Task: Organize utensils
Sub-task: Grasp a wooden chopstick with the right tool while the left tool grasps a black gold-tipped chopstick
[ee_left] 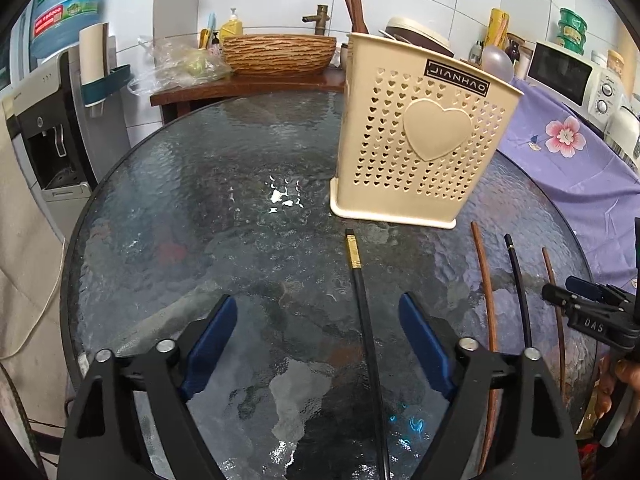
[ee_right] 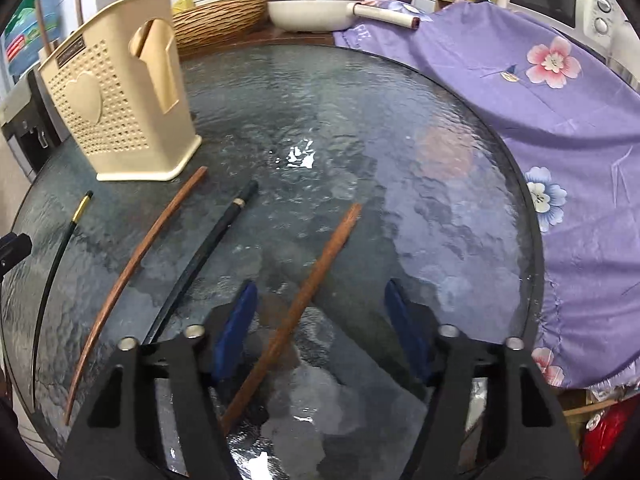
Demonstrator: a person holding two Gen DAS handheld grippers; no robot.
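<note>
A cream plastic utensil holder (ee_left: 424, 136) with heart holes stands on the round glass table (ee_left: 224, 184); it also shows in the right wrist view (ee_right: 120, 104) with brown chopsticks standing in it. Several chopsticks lie flat on the glass. A black chopstick with a gold band (ee_left: 366, 320) lies between the fingers of my open left gripper (ee_left: 318, 340). A brown chopstick (ee_right: 296, 312) lies between the fingers of my open right gripper (ee_right: 320, 320). Another brown one (ee_right: 132, 268), a black one (ee_right: 204, 256) and the gold-banded one (ee_right: 56, 248) lie to its left.
A purple flowered cloth (ee_right: 540, 128) covers the table's right edge. Behind the table are a woven basket (ee_left: 278, 54), a white pan (ee_right: 312, 10), a microwave (ee_left: 568, 76) and a water dispenser (ee_left: 52, 120). The right gripper (ee_left: 592, 312) shows at the left view's right edge.
</note>
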